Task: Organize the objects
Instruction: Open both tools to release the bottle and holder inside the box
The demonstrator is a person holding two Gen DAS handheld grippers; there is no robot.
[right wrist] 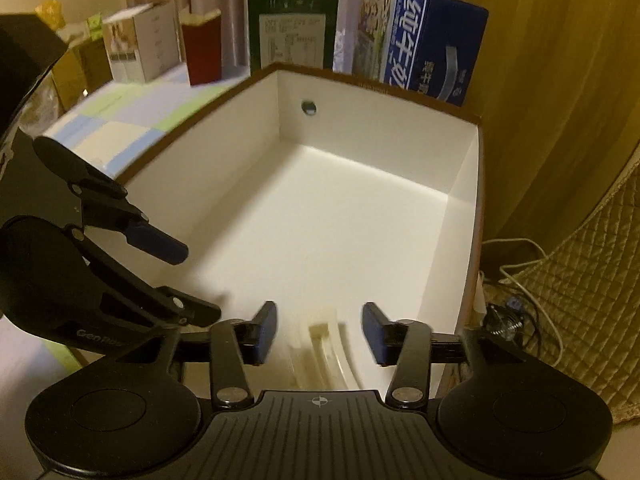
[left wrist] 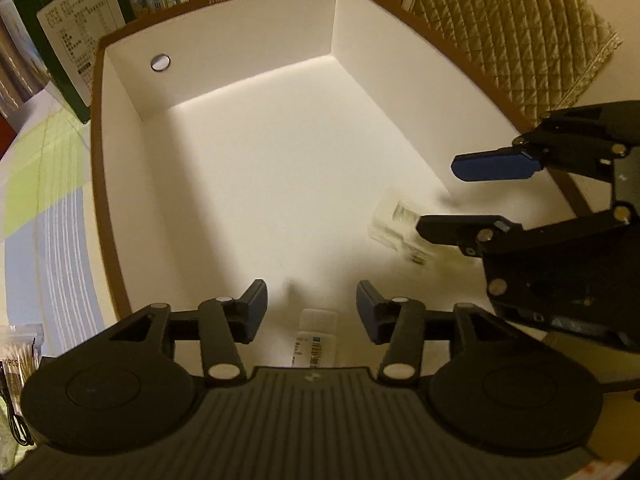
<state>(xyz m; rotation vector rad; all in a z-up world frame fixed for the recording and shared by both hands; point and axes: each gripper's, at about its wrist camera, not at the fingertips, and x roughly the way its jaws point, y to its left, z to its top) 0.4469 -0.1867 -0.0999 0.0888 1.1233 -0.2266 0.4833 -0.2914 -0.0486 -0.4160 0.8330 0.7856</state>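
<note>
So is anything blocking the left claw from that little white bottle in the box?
Nothing visible. The white bottle lies on the box floor right between the left claw's open jaws, untouched.

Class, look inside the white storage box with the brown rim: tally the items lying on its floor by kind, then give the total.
Small white bottle with a printed label: 1
Clear plastic container, blurred: 1
Total: 2

Both lie on the floor of the white storage box with the brown rim, near its front edge.
</note>
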